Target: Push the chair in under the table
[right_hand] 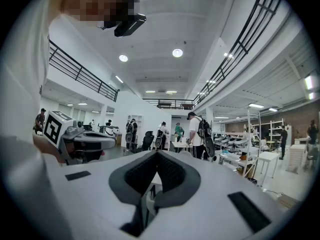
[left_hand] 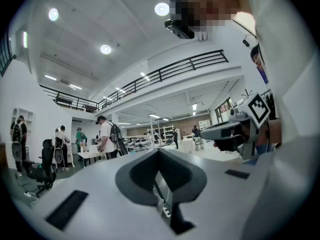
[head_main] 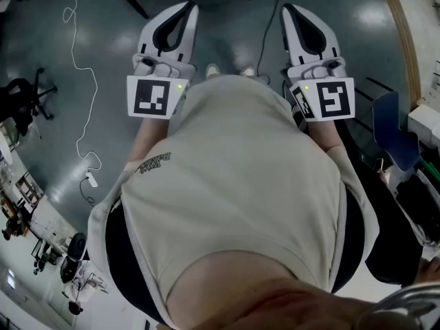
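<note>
Left tongs and right tongs both closed, empty, held level side by side. White cable on floor, left of left tongs.

Two grippers side by side, ahead of the person.
The left gripper and right gripper flank the shoes on the floor; a cable lies left, a chair right.
</note>
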Demonstrator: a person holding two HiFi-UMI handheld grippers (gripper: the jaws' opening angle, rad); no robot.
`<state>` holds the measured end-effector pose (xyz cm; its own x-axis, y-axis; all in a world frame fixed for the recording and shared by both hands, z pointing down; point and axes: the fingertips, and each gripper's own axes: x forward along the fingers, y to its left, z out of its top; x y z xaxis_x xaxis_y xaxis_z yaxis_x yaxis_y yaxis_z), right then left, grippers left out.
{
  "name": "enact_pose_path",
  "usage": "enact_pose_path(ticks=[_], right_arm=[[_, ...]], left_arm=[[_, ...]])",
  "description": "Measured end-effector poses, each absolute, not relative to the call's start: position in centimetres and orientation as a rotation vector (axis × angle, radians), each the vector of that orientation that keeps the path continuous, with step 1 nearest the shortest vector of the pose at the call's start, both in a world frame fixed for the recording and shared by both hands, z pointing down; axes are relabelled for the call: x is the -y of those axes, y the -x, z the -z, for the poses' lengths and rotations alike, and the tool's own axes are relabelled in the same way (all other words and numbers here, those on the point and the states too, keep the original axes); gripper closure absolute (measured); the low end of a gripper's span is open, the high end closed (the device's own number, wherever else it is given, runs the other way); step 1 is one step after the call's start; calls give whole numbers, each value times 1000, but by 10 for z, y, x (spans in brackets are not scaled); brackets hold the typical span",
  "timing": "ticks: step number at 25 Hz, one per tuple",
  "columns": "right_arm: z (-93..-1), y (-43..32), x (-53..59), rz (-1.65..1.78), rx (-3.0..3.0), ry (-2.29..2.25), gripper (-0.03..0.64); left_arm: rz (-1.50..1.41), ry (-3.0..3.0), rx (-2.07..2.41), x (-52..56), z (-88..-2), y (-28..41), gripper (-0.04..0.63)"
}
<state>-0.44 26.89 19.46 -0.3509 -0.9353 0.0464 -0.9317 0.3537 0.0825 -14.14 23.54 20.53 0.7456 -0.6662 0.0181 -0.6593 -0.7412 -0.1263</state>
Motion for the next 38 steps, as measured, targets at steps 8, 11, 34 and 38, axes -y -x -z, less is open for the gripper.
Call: enact_pose_path(ticks=[8, 11, 34, 38], right_arm=[[-195, 1, -268, 59, 2517, -1736, 607], [-195, 4, -266, 57, 2519, -1737, 607], [-203, 45, -248, 63, 2449, -1806, 607], [-211, 47, -247, 43, 2413, -1823, 607]], left_arm=[[87, 2847, -1081, -235, -206, 138, 586], [88, 2849, -1079, -234, -207, 141, 586], [109, 2899, -996, -208, -221, 186, 586], [125, 2909, -971, -199, -229, 193, 586]])
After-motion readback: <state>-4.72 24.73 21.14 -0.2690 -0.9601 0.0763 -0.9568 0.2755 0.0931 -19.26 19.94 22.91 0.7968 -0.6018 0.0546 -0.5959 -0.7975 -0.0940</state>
